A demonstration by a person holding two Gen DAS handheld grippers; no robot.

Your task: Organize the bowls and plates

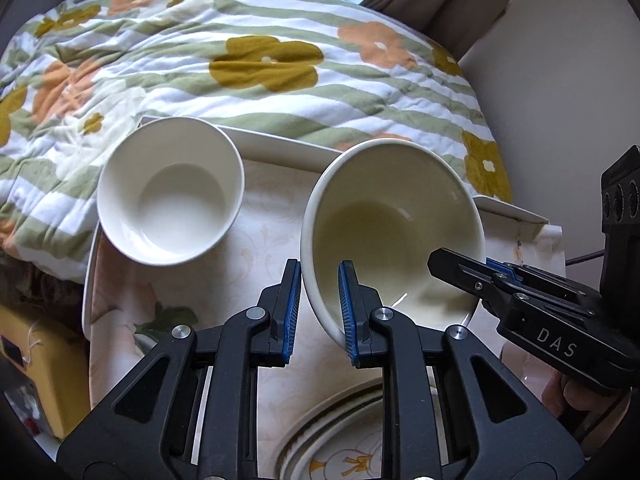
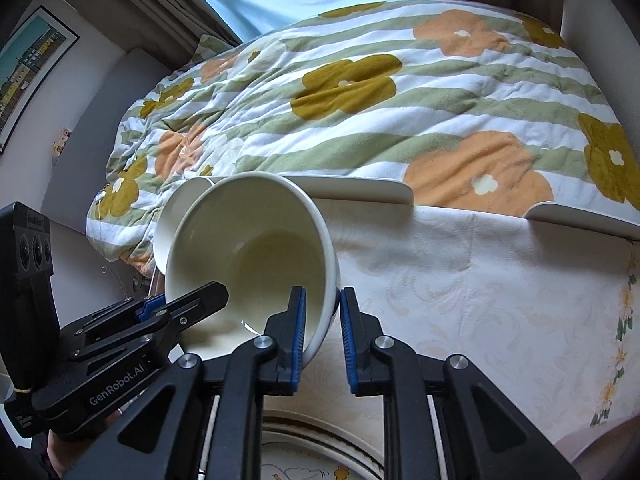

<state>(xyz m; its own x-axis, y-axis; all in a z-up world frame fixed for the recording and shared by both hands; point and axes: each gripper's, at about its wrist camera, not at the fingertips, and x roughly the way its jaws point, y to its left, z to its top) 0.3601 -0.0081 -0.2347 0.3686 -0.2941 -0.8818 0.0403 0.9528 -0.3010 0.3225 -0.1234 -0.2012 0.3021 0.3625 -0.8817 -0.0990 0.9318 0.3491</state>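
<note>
Cream bowl (image 1: 394, 232) tilts above the table's (image 1: 260, 240) middle, mouth facing the cameras, left gripper (image 1: 320, 304) and right gripper (image 2: 322, 334) both clamped on opposite rim sides. Only the left view shows a second white bowl (image 1: 170, 192) whole at the far-left edge; both catch a patterned plate (image 1: 340, 440) at the near edge.

Open tablecloth (image 2: 460, 280) to the right of the tilted cream bowl (image 1: 392, 216) is bare, widest free lane. Left side is tighter: a second white bowl (image 1: 170, 192) sits there with only a strip of cloth between the two, and patterned plates (image 1: 340, 440) lie directly under both grippers. Far edge is blocked by the tray rim (image 2: 360, 188) and the bunched floral quilt (image 1: 260, 60) pressed against it.
</note>
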